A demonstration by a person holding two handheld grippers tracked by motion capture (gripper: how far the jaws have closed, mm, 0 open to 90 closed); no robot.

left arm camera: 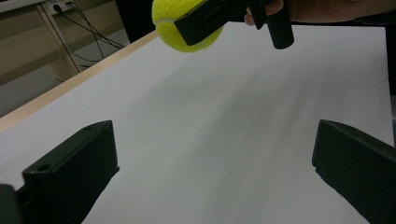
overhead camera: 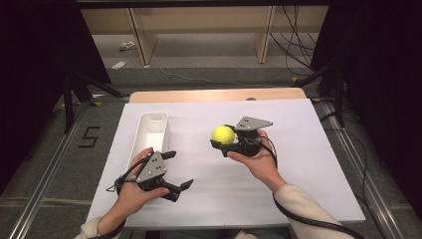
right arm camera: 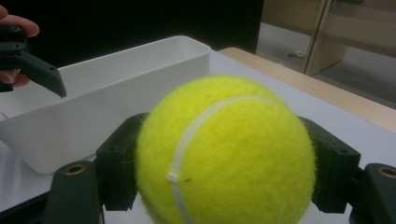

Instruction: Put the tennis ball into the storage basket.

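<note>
— Where's the fuzzy yellow-green tennis ball [overhead camera: 223, 134]?

— Centre of the high view, clamped between my right gripper's [overhead camera: 222, 143] jaws, off the white sheet.

— How to do it well?

— I carry it level toward the long white plastic bin [overhead camera: 151, 130] at centre-left, releasing low inside. My left gripper [overhead camera: 176, 171] rests lower left, jaws spread, empty.

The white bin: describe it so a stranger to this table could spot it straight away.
Start at the white board covering the table, then move to its left half. There a long, narrow white bin lies with its length running away from the person, beyond the open left tool. It is the one open-topped container, unlike the round yellow tennis ball in the right tool.
</note>
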